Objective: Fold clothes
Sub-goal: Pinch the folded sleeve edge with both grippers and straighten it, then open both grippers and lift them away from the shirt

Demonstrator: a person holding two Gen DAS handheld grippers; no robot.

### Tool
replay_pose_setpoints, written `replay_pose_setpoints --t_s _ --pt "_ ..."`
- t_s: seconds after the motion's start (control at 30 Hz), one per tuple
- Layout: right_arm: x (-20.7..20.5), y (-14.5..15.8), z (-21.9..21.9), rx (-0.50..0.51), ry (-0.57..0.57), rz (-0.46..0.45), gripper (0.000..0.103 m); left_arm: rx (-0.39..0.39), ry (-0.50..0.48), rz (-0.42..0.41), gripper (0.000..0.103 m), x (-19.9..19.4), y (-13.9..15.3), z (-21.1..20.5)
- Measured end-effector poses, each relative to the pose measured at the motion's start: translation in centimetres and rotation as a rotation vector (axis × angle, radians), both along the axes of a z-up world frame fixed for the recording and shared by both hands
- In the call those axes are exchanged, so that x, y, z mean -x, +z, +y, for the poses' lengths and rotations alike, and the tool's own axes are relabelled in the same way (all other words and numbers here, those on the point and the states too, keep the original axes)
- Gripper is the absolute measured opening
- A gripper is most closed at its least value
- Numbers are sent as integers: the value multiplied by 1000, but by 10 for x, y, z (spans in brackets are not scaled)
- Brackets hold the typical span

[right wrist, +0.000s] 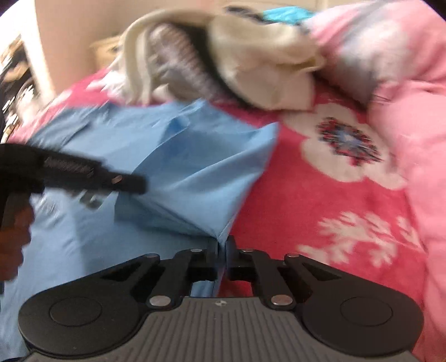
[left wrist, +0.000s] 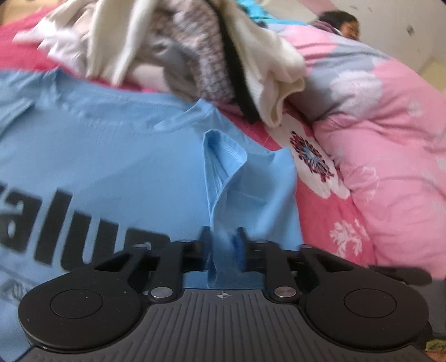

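A bed (left wrist: 329, 222) fills nearly everything I see, covered in a deep pink sheet printed with white flowers. Along its far right side lies a bunched pale pink quilt (left wrist: 390, 139) with grey and white patches. At the far edge of that quilt, a person's head (left wrist: 341, 23) rests, small in the left wrist view.

Spread flat on the sheet in front of me is the light blue T-shirt (left wrist: 111, 156), printed with large black letters across its front. It takes up the left half of both views and reaches right up to my tools.

Behind the T-shirt, further up the bed, sits a heap of unfolded clothes (left wrist: 172, 47): cream knits, something grey and checked, and a dark strip running through it. The blur keeps me from telling how many garments are in there.

My left gripper (left wrist: 224, 250) has its jaws clenched on a raised fold of the blue fabric, which stands up in a ridge from between them; it looks like the hemmed edge of a sleeve. My right gripper (right wrist: 222, 261) has its jaws pinched almost fully together on a thin corner of the same T-shirt, at its right edge beside the bare sheet. From the right wrist view, my left tool appears as a dark blurred shape over the T-shirt at the left.
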State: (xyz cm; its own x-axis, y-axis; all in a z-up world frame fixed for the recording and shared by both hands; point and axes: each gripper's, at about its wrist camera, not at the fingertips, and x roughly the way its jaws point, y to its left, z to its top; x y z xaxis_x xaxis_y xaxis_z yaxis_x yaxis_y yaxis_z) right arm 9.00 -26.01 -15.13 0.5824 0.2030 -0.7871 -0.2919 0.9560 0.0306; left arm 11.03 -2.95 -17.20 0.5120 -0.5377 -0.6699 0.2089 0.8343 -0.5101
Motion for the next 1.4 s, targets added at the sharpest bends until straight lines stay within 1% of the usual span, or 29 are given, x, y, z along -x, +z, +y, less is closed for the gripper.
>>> replay_pose_setpoints --t_s 0.03,0.07,0.13,0.2,0.3,0.37,0.4,0.43,0.47,0.5,0.57,0.63,0.67,0.77,0.83,0.9,0.93,0.97,1.0,1.03,1.1,1.13,1.17,1.23,1.37,1.4 --pt "2 1 -7 -18 -39 3 5 19 9 -6 11 3 1 2" --pt "1 0 -13 -40 -71 24 5 25 16 -11 8 5 1 3" --pt "0 -6 -23 -77 -127 64 5 28 22 2 8 7 -4 4" --pt "2 -7 -26 -85 -141 66 5 40 32 31 8 6 -9 7" --pt "1 -11 -25 -83 -145 84 7 45 48 35 8 5 -10 11" --pt "-1 -15 -26 -86 -152 105 9 50 50 46 8 3 -9 13" --pt "-1 -14 -27 -82 -152 106 11 56 49 55 8 2 -8 14" --pt "0 -12 -28 -78 -152 107 19 64 46 61 9 1 -7 15" --pt "1 -11 -29 -74 -152 107 29 72 42 67 13 1 -6 16" --pt "3 -7 -32 -74 -158 103 32 74 29 66 20 2 -3 15" --pt "9 1 -37 -95 -161 93 37 58 4 49 26 7 3 13" --pt "15 9 -39 -104 -148 71 38 23 -30 7 26 16 12 9" --pt "17 13 -39 -105 -137 56 38 2 -44 -28 27 21 17 6" --pt "11 21 -39 -114 -117 2 38 -46 -129 -176 39 40 34 -8" --pt "-6 24 -39 -125 -111 -29 37 -86 -200 -234 40 48 38 -23" --pt "-32 23 -39 -157 -95 -42 36 -132 -260 -231 40 48 32 -39" --pt "-47 20 -36 -155 -78 -31 33 -165 -277 -205 40 47 25 -45" --pt "-60 18 -33 -166 -75 -40 33 -199 -292 -177 40 45 17 -51" --pt "-73 15 -31 -188 -64 -53 33 -245 -295 -149 40 44 9 -55" --pt "-90 9 -29 -219 -37 -48 32 -272 -295 -135 40 45 3 -56" --pt "-118 -6 -23 -224 -29 -43 31 -275 -290 -155 40 49 1 -54" --pt "-132 -15 -20 -212 -17 -27 31 -277 -289 -154 40 50 1 -54" --pt "-144 -23 -18 -192 -20 -30 30 -274 -286 -152 40 50 0 -53" --pt "-167 -40 -15 -150 -27 -37 23 -265 -283 -149 40 49 -1 -53" --pt "-173 -20 -34 -156 -122 -132 25 -243 -288 -147 40 48 -3 -48" --pt "-166 -7 -42 -182 -132 -146 25 -233 -287 -144 40 48 -3 -47"
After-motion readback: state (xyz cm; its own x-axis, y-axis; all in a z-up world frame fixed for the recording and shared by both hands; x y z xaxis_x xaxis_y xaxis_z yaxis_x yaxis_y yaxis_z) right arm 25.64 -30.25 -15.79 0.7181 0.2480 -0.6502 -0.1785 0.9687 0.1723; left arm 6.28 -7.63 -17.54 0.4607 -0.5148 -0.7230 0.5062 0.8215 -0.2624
